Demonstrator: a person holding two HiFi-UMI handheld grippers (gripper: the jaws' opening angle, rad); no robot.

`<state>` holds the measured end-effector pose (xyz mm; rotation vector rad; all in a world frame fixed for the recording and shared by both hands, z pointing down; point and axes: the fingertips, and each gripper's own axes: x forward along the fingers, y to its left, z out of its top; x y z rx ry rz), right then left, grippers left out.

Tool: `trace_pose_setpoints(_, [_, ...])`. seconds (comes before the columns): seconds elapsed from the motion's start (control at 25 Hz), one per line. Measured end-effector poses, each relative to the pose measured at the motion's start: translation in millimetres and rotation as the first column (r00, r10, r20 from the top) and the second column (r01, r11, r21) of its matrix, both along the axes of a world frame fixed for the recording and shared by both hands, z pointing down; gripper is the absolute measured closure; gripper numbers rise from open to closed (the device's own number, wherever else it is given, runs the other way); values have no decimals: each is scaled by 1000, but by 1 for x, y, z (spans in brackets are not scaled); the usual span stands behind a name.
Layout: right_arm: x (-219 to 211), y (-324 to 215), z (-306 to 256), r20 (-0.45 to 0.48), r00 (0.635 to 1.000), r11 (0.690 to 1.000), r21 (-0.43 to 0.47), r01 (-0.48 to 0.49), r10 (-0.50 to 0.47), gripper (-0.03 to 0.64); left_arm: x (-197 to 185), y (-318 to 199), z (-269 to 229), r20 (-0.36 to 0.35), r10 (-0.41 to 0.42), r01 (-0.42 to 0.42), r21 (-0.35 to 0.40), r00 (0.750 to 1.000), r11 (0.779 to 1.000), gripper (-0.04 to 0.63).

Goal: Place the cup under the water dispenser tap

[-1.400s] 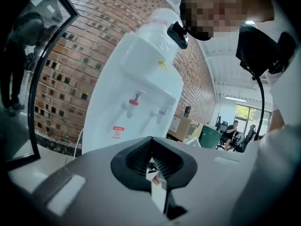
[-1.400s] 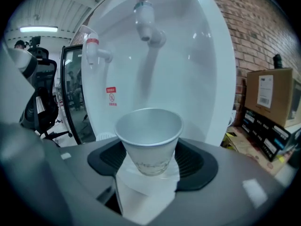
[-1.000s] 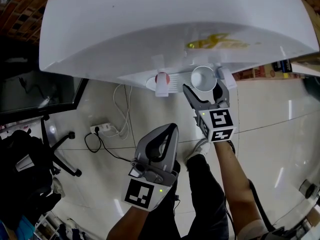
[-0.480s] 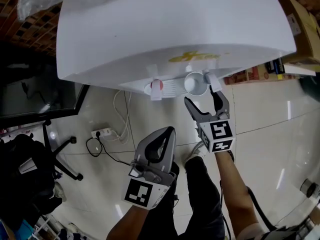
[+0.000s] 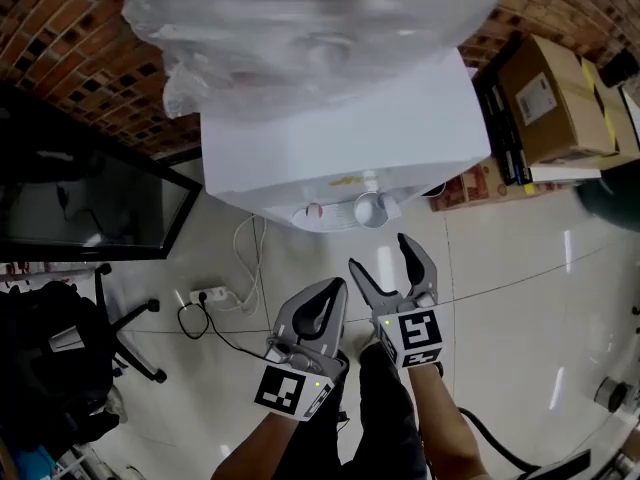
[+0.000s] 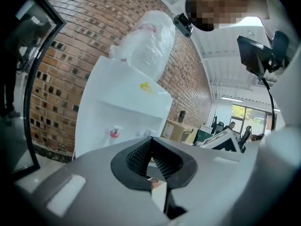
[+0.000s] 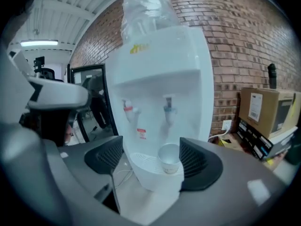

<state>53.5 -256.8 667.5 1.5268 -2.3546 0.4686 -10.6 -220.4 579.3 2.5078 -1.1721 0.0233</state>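
Paper cup (image 7: 169,158) upright on the drip tray (image 7: 142,162) of the water dispenser (image 7: 160,74), under its blue tap (image 7: 168,108) | right gripper (image 5: 378,251) wide open, empty, apart from dispenser | left gripper (image 5: 334,290) closed, empty | placement looks done: stay clear, avoid nudging | brick wall (image 7: 235,41) behind dispenser, cardboard box (image 7: 263,108) beside it, glossy tiled floor (image 5: 520,268)

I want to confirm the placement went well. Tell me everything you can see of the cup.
The cup is small, pale and tapered, paper or thin plastic by its look. It stands upright, mouth up, on the white drip tray of the water dispenser, below the blue tap. From above its inside looks empty. Nothing holds it: the right gripper is open and apart from it.
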Motion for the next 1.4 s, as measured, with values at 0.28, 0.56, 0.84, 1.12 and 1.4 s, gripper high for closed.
trace_pose_setpoints(0.28, [-17,16,-115,13,1000,993,117,27,-28,337,-17,0,-67,-32,-63,65,51,997,997,612])
trace_pose_setpoints(0.56, [-36,45,-207,82,995,981,190,46,-63,427,-25,19,-136,-58,-63,69,95,996,993,612])
trace_pose_setpoints(0.84, [-63,69,-280,72,989,960,259,109,-132,503,-39,43,-204,-78,-43,56,173,996,983,612])
trace_pose_setpoints(1.12, [-70,95,-320,29,986,948,282,147,-162,535,-45,64,-233,-80,-27,43,206,996,978,612])
trace_pose_setpoints(1.4, [-75,119,-347,-6,988,939,307,152,-157,586,-49,80,-260,-109,7,19,236,994,972,612])
